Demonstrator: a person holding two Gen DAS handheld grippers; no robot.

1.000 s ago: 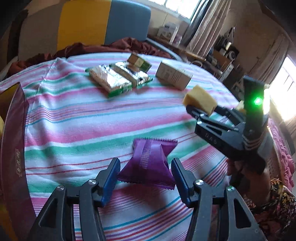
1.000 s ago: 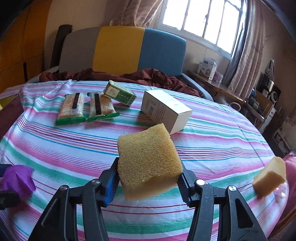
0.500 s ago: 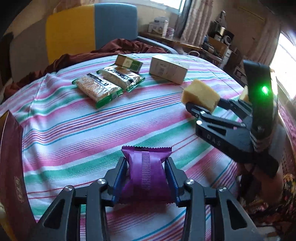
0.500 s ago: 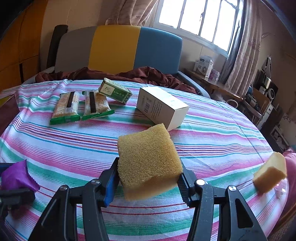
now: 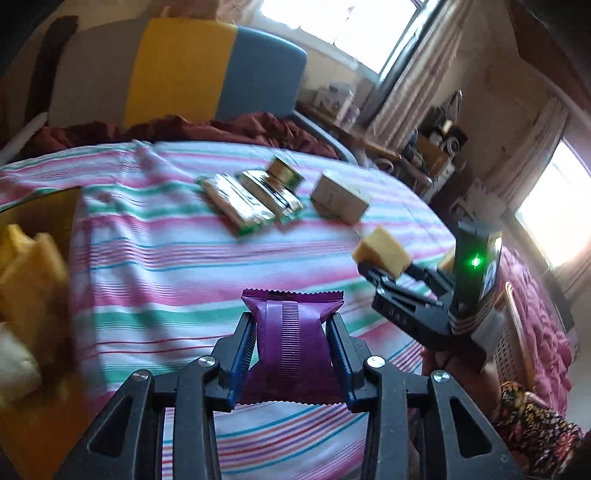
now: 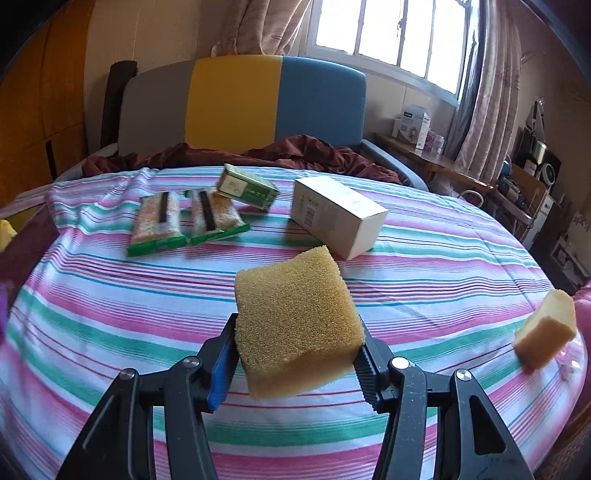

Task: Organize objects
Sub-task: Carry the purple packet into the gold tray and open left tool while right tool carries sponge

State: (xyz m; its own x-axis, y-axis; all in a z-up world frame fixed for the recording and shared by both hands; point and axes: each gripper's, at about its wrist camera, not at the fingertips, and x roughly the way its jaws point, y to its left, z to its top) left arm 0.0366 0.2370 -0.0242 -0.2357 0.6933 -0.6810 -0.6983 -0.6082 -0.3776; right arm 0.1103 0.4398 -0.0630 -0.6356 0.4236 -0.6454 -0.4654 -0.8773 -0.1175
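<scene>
- Your left gripper [image 5: 291,343] is closing on the purple packet [image 5: 291,332], long axis pointing far.
- Your right gripper [image 6: 295,354] is clamping the sponge [image 6: 295,321].
- The box [image 5: 44,236] is lying left, nearer your left hand.

Barred bright window [image 6: 388,35] with pinkish patterned curtains [image 6: 484,103], grey, yellow and blue panelled headboard [image 6: 240,107], crumpled maroon blanket [image 6: 295,151], cluttered wooden side shelf [image 6: 436,158], tan walls [image 6: 155,33], daylight glare
</scene>
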